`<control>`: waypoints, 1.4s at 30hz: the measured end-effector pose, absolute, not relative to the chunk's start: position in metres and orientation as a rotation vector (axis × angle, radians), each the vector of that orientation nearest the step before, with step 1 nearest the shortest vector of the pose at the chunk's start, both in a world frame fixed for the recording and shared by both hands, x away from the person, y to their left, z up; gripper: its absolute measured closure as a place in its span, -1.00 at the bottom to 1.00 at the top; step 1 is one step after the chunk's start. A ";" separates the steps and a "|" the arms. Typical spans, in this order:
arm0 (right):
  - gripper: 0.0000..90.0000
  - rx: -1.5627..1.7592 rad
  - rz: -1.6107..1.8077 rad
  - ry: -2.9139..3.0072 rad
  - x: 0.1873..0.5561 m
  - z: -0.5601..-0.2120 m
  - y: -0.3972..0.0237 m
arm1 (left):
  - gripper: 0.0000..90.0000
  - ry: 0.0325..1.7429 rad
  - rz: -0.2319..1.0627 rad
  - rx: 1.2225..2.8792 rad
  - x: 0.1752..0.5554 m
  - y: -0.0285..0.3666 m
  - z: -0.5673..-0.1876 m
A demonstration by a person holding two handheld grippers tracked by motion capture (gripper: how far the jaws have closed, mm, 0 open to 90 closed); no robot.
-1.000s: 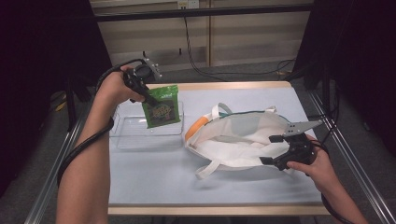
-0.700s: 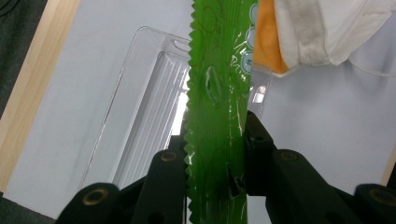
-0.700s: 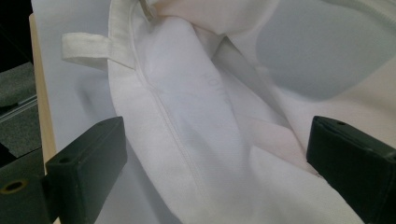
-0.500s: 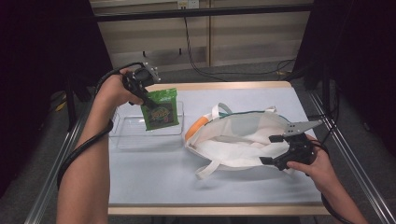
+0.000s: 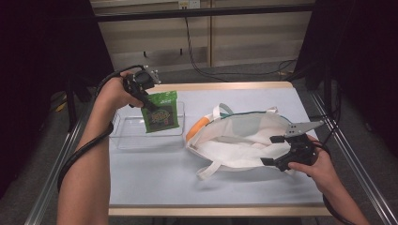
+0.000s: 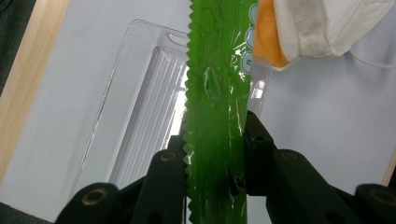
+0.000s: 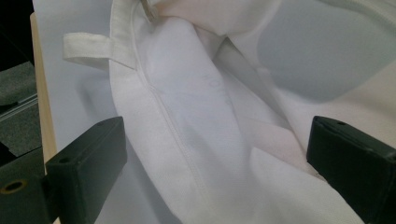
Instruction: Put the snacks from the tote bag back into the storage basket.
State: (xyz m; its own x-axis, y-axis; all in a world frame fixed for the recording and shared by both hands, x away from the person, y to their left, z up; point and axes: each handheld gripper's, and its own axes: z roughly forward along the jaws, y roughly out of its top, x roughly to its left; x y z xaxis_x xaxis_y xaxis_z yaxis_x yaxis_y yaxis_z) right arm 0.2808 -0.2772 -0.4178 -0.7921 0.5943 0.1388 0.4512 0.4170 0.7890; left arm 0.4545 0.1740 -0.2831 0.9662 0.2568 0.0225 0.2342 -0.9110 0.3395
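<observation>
Tabletop pale blue-grey with a wooden rim, person's forearms coming in from the near side. Left gripper raised over the far left part, jaws clamped on the upper edge of a green snack packet. Packet hangs upright in the air above a clear plastic tray; its lower edge looks clear of the tray floor. In the left gripper view the packet runs up edge-on between the two black jaws, zigzag seam on its left, tray below it. White cloth bag with an orange patch lies just right of the tray, mouth open. Right gripper at the bag's near right edge, jaws spread wide; white fabric lies between them, pads not pressing it.
</observation>
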 end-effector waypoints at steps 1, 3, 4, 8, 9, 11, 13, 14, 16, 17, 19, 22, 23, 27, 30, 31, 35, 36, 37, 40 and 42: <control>-0.90 0.932 1.317 2.503 0.281 -0.418 -0.277 | 0.65 0.358 0.089 2.778 0.455 0.174 -0.283; -0.90 0.934 1.317 2.503 0.281 -0.418 -0.277 | 0.65 0.325 0.103 2.799 0.456 0.174 -0.283; -0.90 0.934 1.315 2.503 0.281 -0.418 -0.277 | 0.65 0.351 0.090 2.779 0.455 0.173 -0.285; -0.90 0.936 1.317 2.500 0.281 -0.418 -0.277 | 0.65 0.339 0.077 2.791 0.454 0.173 -0.287; -0.90 0.935 1.318 2.503 0.281 -0.418 -0.277 | 0.65 0.355 0.074 2.775 0.454 0.173 -0.289; -0.90 0.933 1.316 2.503 0.281 -0.418 -0.277 | 0.65 0.271 0.078 2.830 0.456 0.173 -0.287; -0.90 0.930 1.317 2.503 0.281 -0.418 -0.277 | 0.65 0.281 0.084 2.824 0.456 0.173 -0.289; -0.90 0.932 1.317 2.504 0.281 -0.418 -0.277 | 0.65 0.287 0.077 2.824 0.456 0.173 -0.289; -0.90 0.933 1.316 2.503 0.281 -0.418 -0.277 | 0.64 0.275 0.077 2.824 0.456 0.173 -0.290; -0.90 0.935 1.317 2.504 0.281 -0.418 -0.277 | 0.64 0.282 0.067 2.821 0.456 0.173 -0.291; -0.90 0.933 1.319 2.502 0.281 -0.418 -0.277 | 0.64 0.272 0.072 2.824 0.455 0.173 -0.293; -0.90 0.934 1.317 2.503 0.281 -0.418 -0.277 | 0.64 0.263 0.066 2.822 0.455 0.172 -0.294; -0.90 0.932 1.316 2.503 0.281 -0.418 -0.277 | 0.64 0.247 0.068 2.832 0.455 0.172 -0.295; -0.90 0.935 1.312 2.505 0.281 -0.419 -0.276 | 0.64 0.260 0.065 2.826 0.454 0.171 -0.299; -0.90 0.938 1.312 2.507 0.281 -0.419 -0.276 | 0.63 0.274 0.061 2.816 0.454 0.170 -0.303; -0.90 0.938 1.313 2.506 0.281 -0.418 -0.276 | 0.63 0.260 0.053 2.830 0.454 0.170 -0.303; -0.90 0.935 1.314 2.506 0.281 -0.418 -0.276 | 0.63 0.261 0.053 2.823 0.454 0.170 -0.306; -0.90 0.935 1.314 2.506 0.281 -0.418 -0.276 | 0.63 0.261 0.053 2.823 0.454 0.170 -0.306; -0.90 0.939 1.316 2.504 0.281 -0.418 -0.276 | 0.63 0.261 0.051 2.825 0.453 0.170 -0.307; -0.90 0.940 1.312 2.506 0.281 -0.419 -0.276 | 0.63 0.272 0.043 2.812 0.452 0.169 -0.308; -0.90 0.941 1.311 2.505 0.281 -0.419 -0.276 | 0.63 0.258 0.053 2.821 0.453 0.169 -0.309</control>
